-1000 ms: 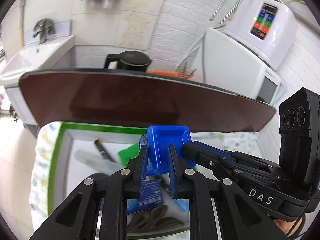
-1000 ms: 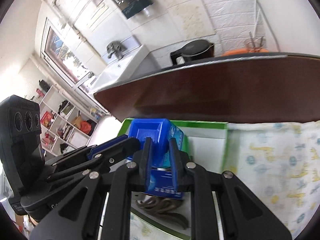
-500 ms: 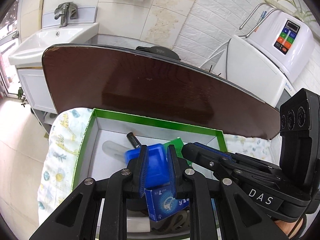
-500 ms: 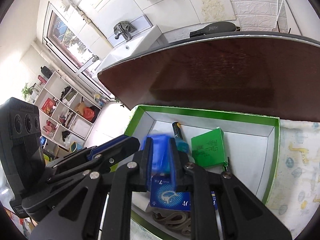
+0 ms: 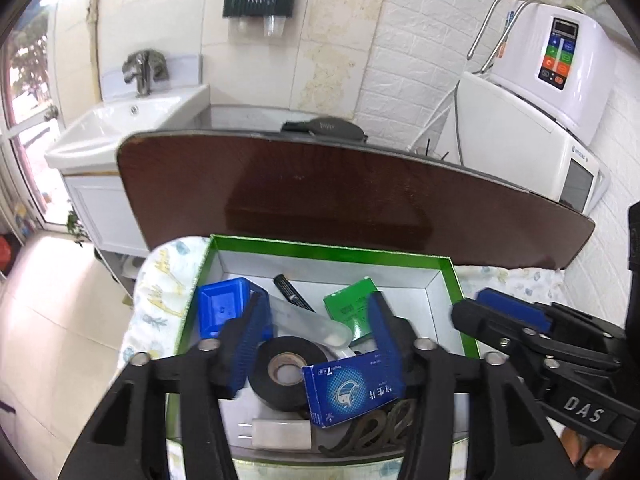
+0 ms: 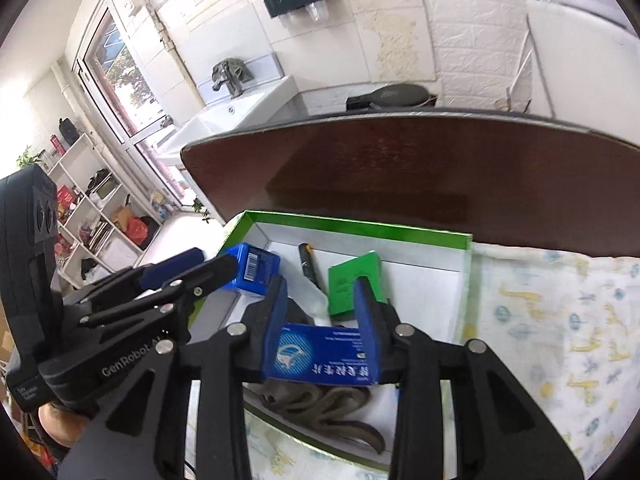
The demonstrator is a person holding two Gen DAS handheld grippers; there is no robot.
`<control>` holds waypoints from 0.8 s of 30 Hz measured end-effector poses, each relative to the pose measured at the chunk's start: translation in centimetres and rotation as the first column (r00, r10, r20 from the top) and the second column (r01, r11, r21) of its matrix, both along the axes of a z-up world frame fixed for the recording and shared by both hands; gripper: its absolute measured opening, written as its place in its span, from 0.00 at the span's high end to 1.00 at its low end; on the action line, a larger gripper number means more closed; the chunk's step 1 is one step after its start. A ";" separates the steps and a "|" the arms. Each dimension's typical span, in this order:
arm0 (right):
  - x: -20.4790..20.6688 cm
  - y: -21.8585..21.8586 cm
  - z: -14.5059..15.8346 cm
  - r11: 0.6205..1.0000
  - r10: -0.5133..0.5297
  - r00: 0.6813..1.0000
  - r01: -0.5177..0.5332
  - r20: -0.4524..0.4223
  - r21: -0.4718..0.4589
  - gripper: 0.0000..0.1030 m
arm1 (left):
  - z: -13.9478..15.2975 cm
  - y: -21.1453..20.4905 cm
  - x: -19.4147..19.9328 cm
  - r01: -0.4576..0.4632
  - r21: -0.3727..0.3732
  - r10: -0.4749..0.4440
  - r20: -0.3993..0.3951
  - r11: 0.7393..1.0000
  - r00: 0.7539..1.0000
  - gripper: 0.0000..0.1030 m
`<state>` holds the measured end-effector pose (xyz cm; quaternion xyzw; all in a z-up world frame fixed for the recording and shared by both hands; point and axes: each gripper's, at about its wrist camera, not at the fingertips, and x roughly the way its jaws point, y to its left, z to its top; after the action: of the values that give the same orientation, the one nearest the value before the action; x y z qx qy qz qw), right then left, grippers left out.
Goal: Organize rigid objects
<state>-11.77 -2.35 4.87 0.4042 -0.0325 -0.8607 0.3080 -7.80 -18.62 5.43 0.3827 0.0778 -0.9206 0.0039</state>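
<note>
We saw the left gripper (image 5: 316,338) spreading above the green-rimmed cardboard box (image 5: 332,249), nothing between its pads. The right gripper (image 6: 320,320) was spreading too, around the flat blue carton (image 6: 324,356). The hollow blue plastic bin (image 5: 224,308) sat in the box's left corner, mouth toward us.

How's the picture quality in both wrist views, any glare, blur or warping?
Left wrist view: strong fisheye bend in the brown tabletop edge, the window at left blown out, box contents such as the black tape roll sharp. Right wrist view: the same barrel warp, overexposed window, glossy sheen on the tabletop, the blue carton crisp.
</note>
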 end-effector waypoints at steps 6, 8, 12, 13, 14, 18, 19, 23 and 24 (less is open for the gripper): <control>3.4 2.9 1.5 0.998 -0.061 0.997 0.062 -0.056 0.002 0.36 | 1.8 2.2 4.0 -0.017 -0.127 0.006 -0.090 0.992 0.996 0.22; 4.5 3.4 1.7 0.997 -0.070 0.995 0.071 -0.073 0.010 0.26 | 2.2 2.8 5.3 -0.019 -0.140 0.003 -0.111 0.990 0.994 0.20; 6.8 4.8 1.8 0.995 -0.100 0.989 0.102 -0.111 0.017 0.15 | 2.3 3.6 7.2 -0.017 -0.138 0.002 -0.112 0.990 0.994 0.18; 7.4 5.1 1.8 0.994 -0.109 0.987 0.112 -0.118 0.021 0.12 | 2.2 3.8 7.7 -0.022 -0.143 0.006 -0.108 0.990 0.994 0.18; 7.9 5.4 1.8 0.992 -0.119 0.985 0.123 -0.125 0.023 0.09 | 2.0 4.1 8.2 -0.028 -0.152 0.012 -0.103 0.988 0.995 0.18; 9.7 6.7 1.1 0.989 -0.141 0.981 0.145 -0.135 0.025 0.08 | 1.1 4.9 10.0 -0.014 -0.153 0.001 -0.081 0.988 0.997 0.18; 10.1 6.8 0.9 0.989 -0.143 0.981 0.148 -0.132 0.026 0.08 | 0.8 5.0 10.4 -0.012 -0.141 0.001 -0.076 0.990 0.997 0.18; 11.5 7.4 -0.2 0.989 -0.141 0.984 0.145 -0.111 0.028 0.08 | -0.3 5.2 11.6 -0.010 -0.127 0.004 -0.045 0.992 0.999 0.18; 11.6 7.5 -0.4 0.989 -0.140 0.984 0.144 -0.107 0.029 0.08 | -0.5 5.3 11.8 -0.014 -0.137 0.009 -0.039 0.990 0.999 0.18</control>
<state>-0.15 5.19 4.48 0.3606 -0.0294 -0.9009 0.2396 4.04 -13.28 4.92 0.3631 0.0166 -0.9310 0.0340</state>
